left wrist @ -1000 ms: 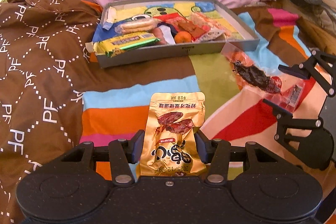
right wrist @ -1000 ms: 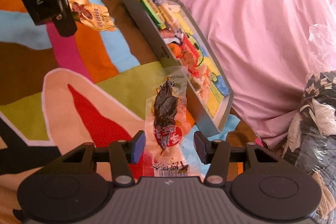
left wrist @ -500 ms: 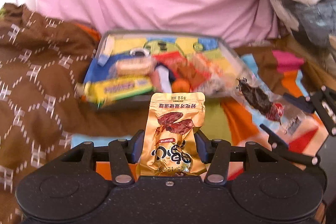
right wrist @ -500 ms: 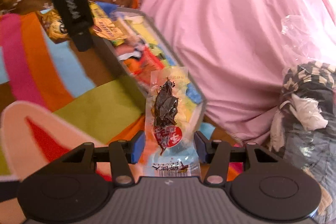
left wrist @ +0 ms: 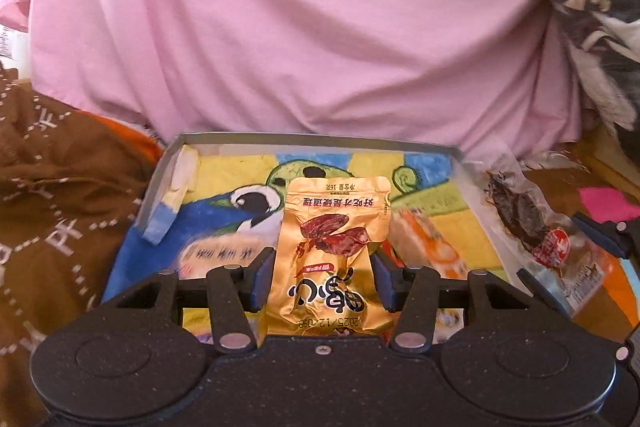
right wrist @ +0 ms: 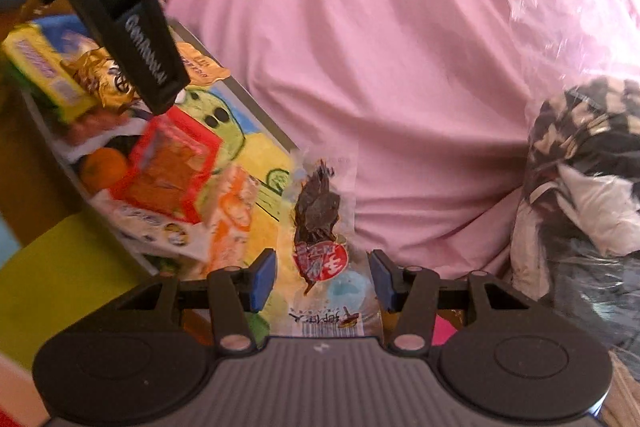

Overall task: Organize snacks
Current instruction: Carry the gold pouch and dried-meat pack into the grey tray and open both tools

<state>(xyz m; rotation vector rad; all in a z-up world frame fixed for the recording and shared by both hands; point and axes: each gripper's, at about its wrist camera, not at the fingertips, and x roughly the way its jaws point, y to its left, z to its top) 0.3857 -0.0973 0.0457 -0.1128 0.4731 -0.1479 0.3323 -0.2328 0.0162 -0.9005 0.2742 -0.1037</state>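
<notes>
Here the left gripper [left wrist: 322, 281] is closed on a gold snack pouch [left wrist: 335, 247], held above the grey tray [left wrist: 316, 138] of snacks. The right gripper [right wrist: 322, 279] grips a clear packet of dark dried meat [right wrist: 320, 227] beside the tray's edge, before pink cloth [right wrist: 380, 67].

Gold snack pouch [left wrist: 334, 251] pinched in left gripper [left wrist: 323, 281] above grey tray [left wrist: 316, 138], pink sheet [left wrist: 304, 19] behind

Left gripper [left wrist: 322, 281] body: black, speckled, two round discs.
Right gripper [right wrist: 322, 281] body: grey, ribbed.
Fingers [left wrist: 262, 281]: tipped with blue pads.
Screws: silver, seen at linkage pivots.
Marking: white lettering, blurred.
</notes>
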